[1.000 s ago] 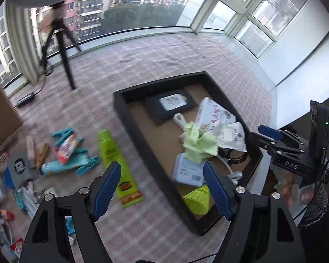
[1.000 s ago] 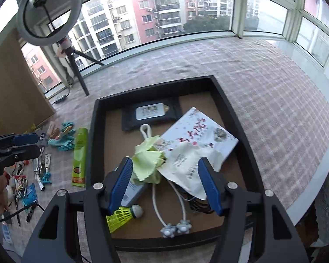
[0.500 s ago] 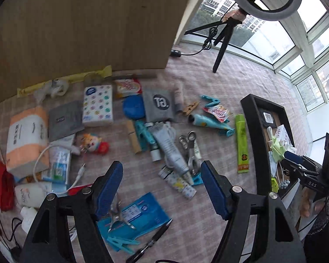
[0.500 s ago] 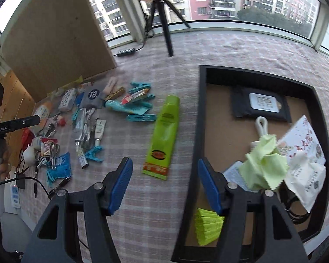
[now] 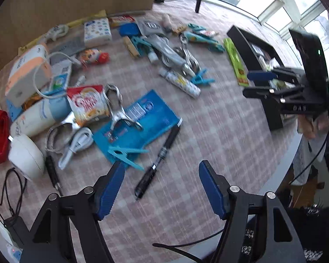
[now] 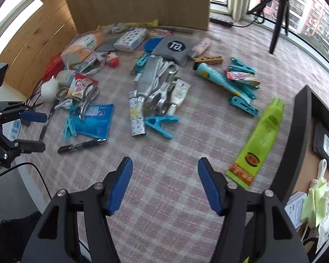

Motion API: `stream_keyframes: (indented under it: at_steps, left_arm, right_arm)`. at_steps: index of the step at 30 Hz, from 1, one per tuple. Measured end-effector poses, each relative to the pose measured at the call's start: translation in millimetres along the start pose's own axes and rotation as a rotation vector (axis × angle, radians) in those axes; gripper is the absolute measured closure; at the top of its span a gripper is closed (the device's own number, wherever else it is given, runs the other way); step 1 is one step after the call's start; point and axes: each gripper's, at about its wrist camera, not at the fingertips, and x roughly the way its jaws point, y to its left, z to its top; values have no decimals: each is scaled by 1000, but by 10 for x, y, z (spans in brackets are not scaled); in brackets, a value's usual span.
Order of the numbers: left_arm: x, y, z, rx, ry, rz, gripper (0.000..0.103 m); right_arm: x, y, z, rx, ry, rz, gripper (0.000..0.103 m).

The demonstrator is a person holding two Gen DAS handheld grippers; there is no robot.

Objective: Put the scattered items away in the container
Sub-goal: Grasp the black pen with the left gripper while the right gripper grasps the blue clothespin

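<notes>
My left gripper [image 5: 161,186] is open and empty, low over the checked cloth, just short of a black pen [image 5: 158,162] and a blue packet [image 5: 138,118]. My right gripper [image 6: 164,183] is open and empty above bare cloth; a blue clothes peg [image 6: 160,123] and a green tube [image 6: 261,138] lie ahead of it. The black tray [image 6: 300,131] stands at the right edge with a yellow-green cloth [image 6: 313,203] and papers inside. The tray also shows far right in the left wrist view [image 5: 252,48]. Each gripper shows in the other's view, the right [image 5: 265,83] and the left [image 6: 30,131].
Many items lie scattered: metal clips [image 5: 114,103], a snack bag [image 5: 87,105], a white cable [image 5: 76,142], a grey tube [image 6: 151,76], a teal tube [image 6: 219,79], tissue packs [image 6: 131,38]. A wooden board [image 6: 142,0] stands behind. The table edge [image 5: 280,164] runs at the right.
Both grippers have swung away from the tray toward the scattered pile and dropped lower. The left one has come close to the pen and blue packet. Both stay open.
</notes>
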Motion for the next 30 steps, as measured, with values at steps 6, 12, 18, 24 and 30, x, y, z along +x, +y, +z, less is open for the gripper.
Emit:
stream_keyframes:
  at_steps: [6, 12, 18, 24, 30]
  left_arm:
    - [351, -103, -129, -38, 50, -33, 38]
    - [443, -45, -43, -29, 35, 32, 38]
    - [546, -1, -16, -33, 62, 24, 49]
    - [579, -127, 76, 28, 66, 69, 56]
    - [585, -292, 63, 107, 38, 184, 88]
  right_arm:
    - [230, 116, 99, -133, 41, -38, 46]
    - [482, 24, 286, -157, 87, -51, 57]
    - [654, -15, 386, -171, 111, -45, 63]
    - [765, -30, 475, -166, 119, -27, 71]
    - [755, -19, 462, -166, 127, -71, 92]
